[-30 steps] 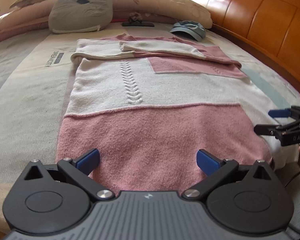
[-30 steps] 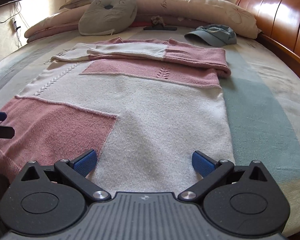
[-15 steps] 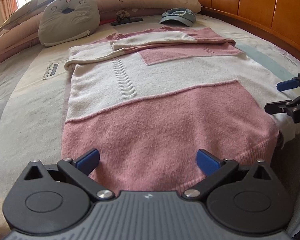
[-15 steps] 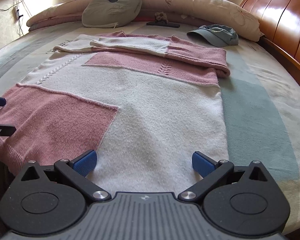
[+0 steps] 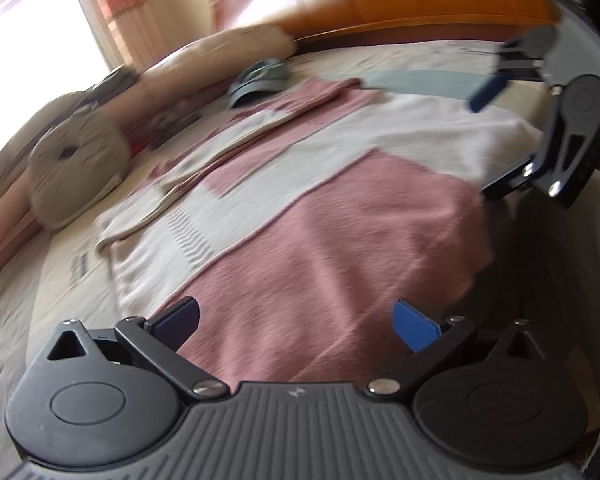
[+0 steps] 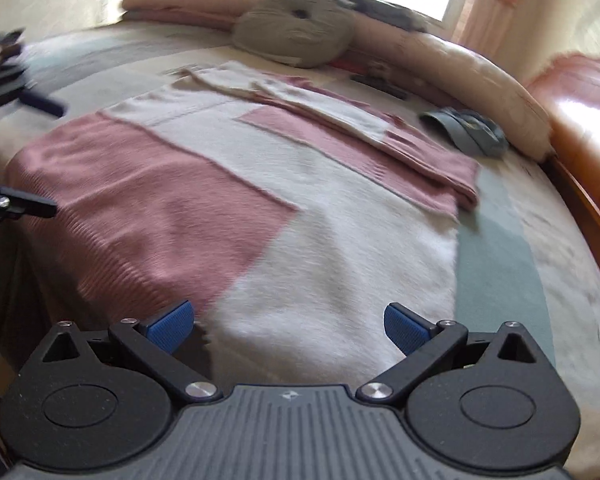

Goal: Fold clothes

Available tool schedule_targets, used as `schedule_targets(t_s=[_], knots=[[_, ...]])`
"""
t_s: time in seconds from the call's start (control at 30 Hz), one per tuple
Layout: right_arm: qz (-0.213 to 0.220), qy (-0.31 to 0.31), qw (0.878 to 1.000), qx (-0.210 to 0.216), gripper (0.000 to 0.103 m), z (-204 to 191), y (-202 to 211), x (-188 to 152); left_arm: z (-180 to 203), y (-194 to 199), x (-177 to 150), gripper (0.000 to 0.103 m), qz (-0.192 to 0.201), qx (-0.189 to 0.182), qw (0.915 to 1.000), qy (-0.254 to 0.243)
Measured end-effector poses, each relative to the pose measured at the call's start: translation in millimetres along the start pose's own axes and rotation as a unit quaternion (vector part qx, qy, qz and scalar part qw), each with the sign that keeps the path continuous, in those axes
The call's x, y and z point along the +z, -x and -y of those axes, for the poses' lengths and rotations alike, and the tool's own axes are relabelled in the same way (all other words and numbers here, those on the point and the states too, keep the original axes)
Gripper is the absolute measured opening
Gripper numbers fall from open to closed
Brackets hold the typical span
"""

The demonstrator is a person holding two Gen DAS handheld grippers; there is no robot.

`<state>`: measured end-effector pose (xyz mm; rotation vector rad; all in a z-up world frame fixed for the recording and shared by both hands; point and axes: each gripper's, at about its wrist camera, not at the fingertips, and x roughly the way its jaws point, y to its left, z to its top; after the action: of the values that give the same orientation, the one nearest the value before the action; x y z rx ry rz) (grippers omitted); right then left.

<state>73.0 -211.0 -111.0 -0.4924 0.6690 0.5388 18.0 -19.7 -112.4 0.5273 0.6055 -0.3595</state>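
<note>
A pink and white knitted sweater [image 5: 320, 216] [image 6: 228, 200] lies flat on the bed, sleeves folded across its far end, hem hanging over the near bed edge. My left gripper [image 5: 296, 322] is open above the pink hem, nothing between its fingers. Over the white part of the hem my right gripper [image 6: 288, 326] stands open and empty too. Each gripper shows in the other's view: the right one at the upper right [image 5: 496, 136], the left one at the far left [image 6: 40, 156], both with jaws apart. Both views are tilted and blurred.
A grey round cushion [image 6: 296, 32] and long pillows [image 6: 460, 68] lie at the head of the bed. A blue cap [image 6: 468, 130] rests beside the sweater's shoulder. A wooden headboard [image 5: 380, 8] runs along the right side. Bare bedspread [image 6: 496, 264] lies right of the sweater.
Both grippers have tilted and swung sharply, blurring the views; the left turned rightward toward the other gripper, the right turned leftward. Both stay open. The sweater has not moved.
</note>
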Motion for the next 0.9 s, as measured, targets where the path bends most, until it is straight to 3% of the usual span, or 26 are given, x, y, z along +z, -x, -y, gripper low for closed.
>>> schedule_targets(t_s=[0.17,0.27,0.4,0.5,0.63,0.77,0.9], knots=[[0.007,0.101,0.994,0.028,0.103,-39,-6,-2,25,-5,-1,0.102,0.005,-0.026,0.9981,-0.055],[-0.004,0.168,0.986,0.004,0.103,-56,-18,-10,29,-7,-2,0.102,0.006,-0.031,0.997,-0.07],[0.013,0.219,0.974,-0.05,0.103,-67,-27,-16,30,-5,1,0.102,0.013,-0.032,0.9967,-0.074],[0.032,0.226,0.97,-0.089,0.103,-69,-29,-17,28,-3,4,0.102,0.019,-0.036,0.997,-0.066],[0.06,0.231,0.966,-0.095,0.103,-71,-16,-17,30,-2,7,0.102,0.021,-0.036,0.9962,-0.076],[0.115,0.22,0.962,-0.118,0.103,-69,6,-13,38,-6,7,0.102,0.021,-0.044,0.9946,-0.092],[0.135,0.198,0.963,-0.122,0.103,-62,14,-2,46,-13,11,0.102,0.024,-0.024,0.9935,-0.109]])
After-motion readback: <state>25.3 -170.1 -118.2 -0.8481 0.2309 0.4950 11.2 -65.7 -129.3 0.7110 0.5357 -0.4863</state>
